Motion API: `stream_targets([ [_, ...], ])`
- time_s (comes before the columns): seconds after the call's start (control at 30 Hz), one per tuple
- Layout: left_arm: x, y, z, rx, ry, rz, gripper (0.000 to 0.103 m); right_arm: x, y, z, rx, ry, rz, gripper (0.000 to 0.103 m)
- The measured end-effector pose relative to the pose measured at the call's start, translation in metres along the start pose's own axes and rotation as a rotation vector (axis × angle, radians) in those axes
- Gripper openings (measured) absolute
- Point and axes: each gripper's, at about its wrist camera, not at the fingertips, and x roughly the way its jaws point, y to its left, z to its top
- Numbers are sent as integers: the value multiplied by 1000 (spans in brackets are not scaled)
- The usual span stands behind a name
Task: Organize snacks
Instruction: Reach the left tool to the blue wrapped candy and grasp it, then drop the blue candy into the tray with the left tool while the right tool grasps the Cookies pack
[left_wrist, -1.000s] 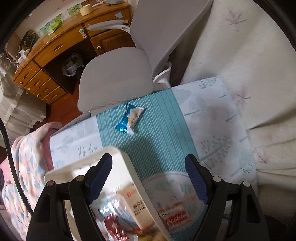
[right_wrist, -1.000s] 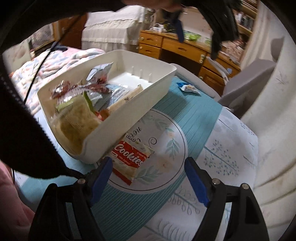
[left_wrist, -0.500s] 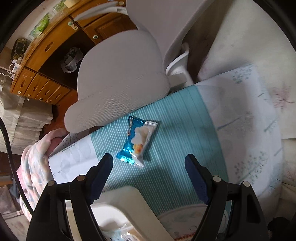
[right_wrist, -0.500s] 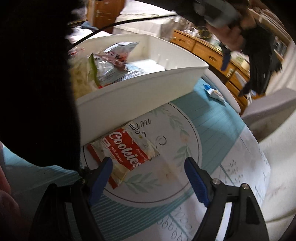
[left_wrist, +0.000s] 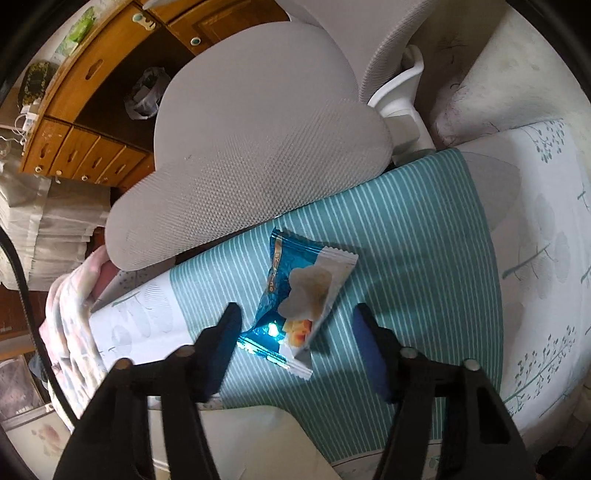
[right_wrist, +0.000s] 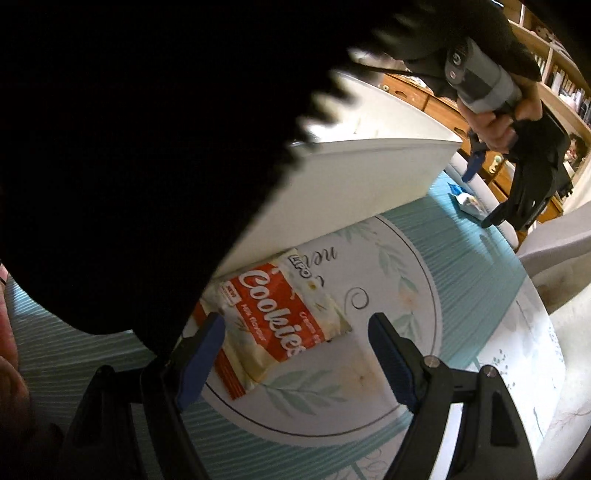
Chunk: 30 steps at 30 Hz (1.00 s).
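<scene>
In the left wrist view, the left gripper (left_wrist: 295, 325) points steeply down over a blue-and-white snack packet (left_wrist: 301, 297) that lies flat on the teal striped tablecloth (left_wrist: 406, 258). Its jaws have just been closing and now stand partly spread, one on each side of the packet's lower end without pressing on it. A white bin (left_wrist: 266, 443) shows its corner just below the fingers, and a grey mesh chair seat (left_wrist: 251, 147) butts up to the table edge beyond the packet, with a wooden desk (left_wrist: 85, 122) behind it. In the right wrist view, the right gripper (right_wrist: 295, 347) hangs with jaws wide apart over a red-and-white cookies packet (right_wrist: 280, 325), which lies on the round leaf print of the cloth with its far end tucked against the wall of the white bin (right_wrist: 351, 184). A dark sleeve (right_wrist: 147, 147) fills the upper left and hides most of the bin's inside. Farther back, a hand (right_wrist: 495, 122) holds the left gripper (right_wrist: 491, 192) over the blue packet (right_wrist: 469, 201).
</scene>
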Motion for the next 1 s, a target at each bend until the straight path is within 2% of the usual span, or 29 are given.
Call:
stream_targets([
  [0.07,5,2,1,-16,-3,-26,56,0,2,-1,2,-17,8,80],
  [0.2,8,7,2,-42,-4,-59,41,-1,5,-3,13,-28,48,70],
  [0.3,9,11,3,-55,-3,-82,37,-2,8,-2,18,-24,40,65],
  [0.33,10,13,3,-58,-4,-91,37,-3,8,-2,28,-20,38,57],
  [0.4,10,15,2,-65,-9,-95,31,-6,10,-2,45,-20,47,48],
  [0.47,9,17,1,-73,-8,-97,30,-10,13,-3,56,-16,44,37],
  [0.5,9,19,1,-79,-5,-100,30,-12,14,-2,60,-14,49,28],
  [0.57,6,21,0,-86,-8,-104,30,-15,16,-2,81,-4,56,22],
  [0.63,0,23,-1,-98,-16,-111,30,-17,19,-1,102,8,55,10],
  [0.8,-29,28,-15,-121,-59,-144,29,-22,22,0,180,32,62,0],
  [1.0,-76,23,-47,-118,-131,-199,29,-32,24,-6,266,34,16,0],
])
